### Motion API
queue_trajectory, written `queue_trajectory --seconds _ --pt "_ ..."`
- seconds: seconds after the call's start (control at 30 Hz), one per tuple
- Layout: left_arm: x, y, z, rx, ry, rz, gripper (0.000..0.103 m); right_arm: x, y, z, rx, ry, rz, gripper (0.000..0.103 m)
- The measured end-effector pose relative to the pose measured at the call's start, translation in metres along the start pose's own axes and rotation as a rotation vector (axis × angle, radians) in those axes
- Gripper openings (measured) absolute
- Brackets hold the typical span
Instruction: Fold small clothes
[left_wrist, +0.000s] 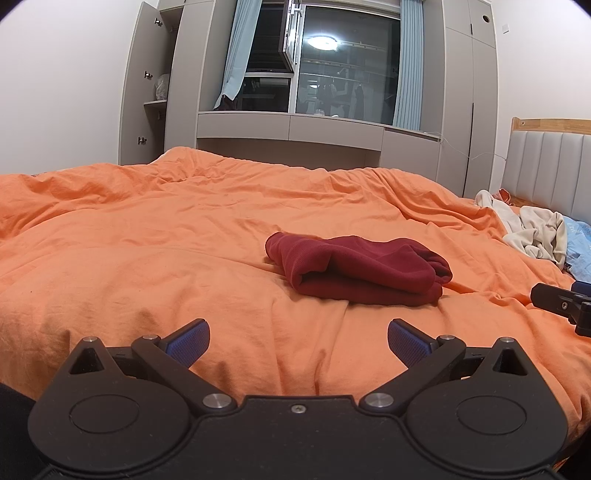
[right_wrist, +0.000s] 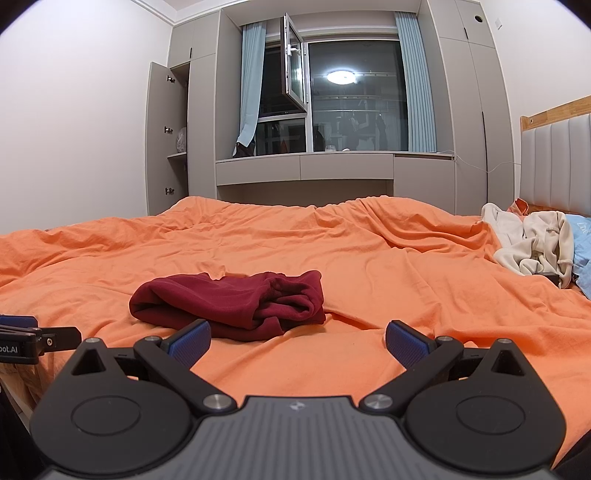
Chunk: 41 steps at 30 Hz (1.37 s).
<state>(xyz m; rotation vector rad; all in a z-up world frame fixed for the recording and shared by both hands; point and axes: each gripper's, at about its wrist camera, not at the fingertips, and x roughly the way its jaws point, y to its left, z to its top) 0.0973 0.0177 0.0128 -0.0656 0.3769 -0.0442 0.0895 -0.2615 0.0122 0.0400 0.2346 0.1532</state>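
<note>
A folded dark red garment (left_wrist: 356, 271) is being left on the orange bed cover (left_wrist: 147, 240), clear cloth surrounding it; the left gripper (left_wrist: 298, 341) and right gripper (right_wrist: 297, 341) are being held wide, empty.

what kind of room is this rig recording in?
Almost certainly a home bedroom. A bed with a rumpled orange duvet and padded headboard fills the view, built-in wardrobes frame a curtained window, and a folded dark red garment lies on the duvet.
</note>
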Motion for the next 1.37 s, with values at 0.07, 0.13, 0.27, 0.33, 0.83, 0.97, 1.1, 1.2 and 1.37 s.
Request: queue_trajectory --seconds 0.07,0.13,0.27,0.33,0.83,0.97,1.1,1.2,1.37 --pt "-0.0001 -0.0001 0.0000 0.000 0.000 0.000 0.102 -0.0001 0.0000 0.0001 0.000 0.000 0.000 0.103" --pt "-0.0001 -0.0001 0.0001 0.000 0.000 0.000 0.102 -0.0001 0.0000 0.0001 0.000 0.000 0.000 0.103" --pt "-0.0002 -0.0001 0.0002 0.000 0.000 0.001 0.102 -0.0002 0.0000 0.0001 0.000 0.000 0.000 0.103" --pt "-0.0002 -0.0001 0.0003 0.000 0.000 0.001 0.102 -0.0002 0.0000 0.0001 0.000 0.001 0.000 0.103" --pt "0.0011 0.0020 -0.0019 -0.013 0.021 0.080 0.102 -0.0007 0.0003 0.0005 0.000 0.001 0.001 0.103" --pt "0.0018 -0.0004 -0.0037 0.022 0.035 0.120 0.102 -0.0008 0.0006 0.0007 0.000 0.002 0.000 0.103" --pt "-0.0011 0.0009 -0.0032 0.009 0.038 0.094 0.102 -0.0010 0.0006 0.0008 0.001 0.002 0.000 0.103" --pt "-0.0023 0.0033 -0.0034 -0.009 0.040 0.073 0.102 -0.0011 0.0004 0.0009 0.000 0.002 0.000 0.103" --pt "-0.0032 0.0016 -0.0031 -0.011 0.037 0.079 0.102 -0.0015 -0.0004 -0.0014 0.000 0.005 0.001 0.103"
